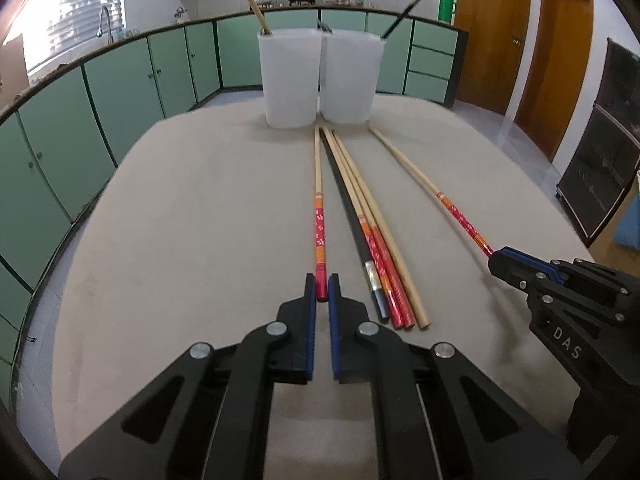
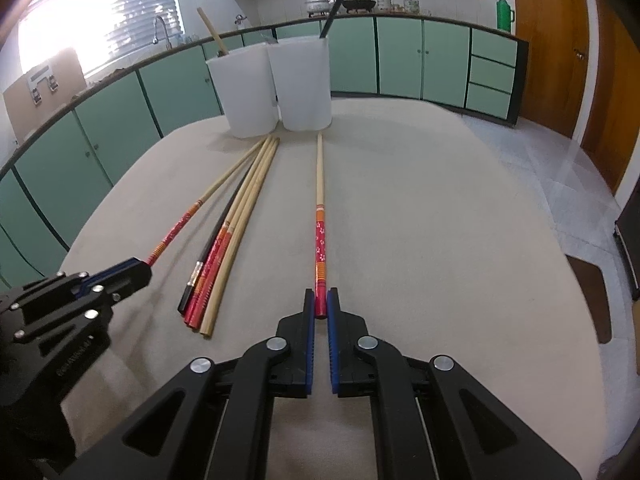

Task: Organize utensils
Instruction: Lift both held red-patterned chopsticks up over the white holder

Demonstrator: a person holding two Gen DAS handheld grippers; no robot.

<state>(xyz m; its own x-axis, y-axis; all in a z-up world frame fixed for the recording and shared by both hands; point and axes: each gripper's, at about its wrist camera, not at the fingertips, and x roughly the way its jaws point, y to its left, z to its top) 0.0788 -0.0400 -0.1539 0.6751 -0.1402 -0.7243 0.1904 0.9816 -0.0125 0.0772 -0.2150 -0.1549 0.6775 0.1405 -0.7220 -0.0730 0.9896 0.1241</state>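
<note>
On bench [image 1: 180, 220]: two red-ended chopsticks [image 1: 319, 220] [image 2: 320, 220], light, stiff, slick (lacquered ends), each pinched at butt by left gripper [image 1: 322, 286] and right gripper [image 2: 321, 300] jaws.

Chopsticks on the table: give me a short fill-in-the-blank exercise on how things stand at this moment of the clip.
1. Each gripper, the left gripper and the right gripper, is closed on the ____ end of a single chopstick.
2. Between the two gripped chopsticks lies a bundle holding exactly one ____ chopstick among wooden ones.
3. At the far end of the table stand ____ white containers.
4. The left-hand container holds a ____ chopstick.

Missing words: red; black; two; wooden
</note>
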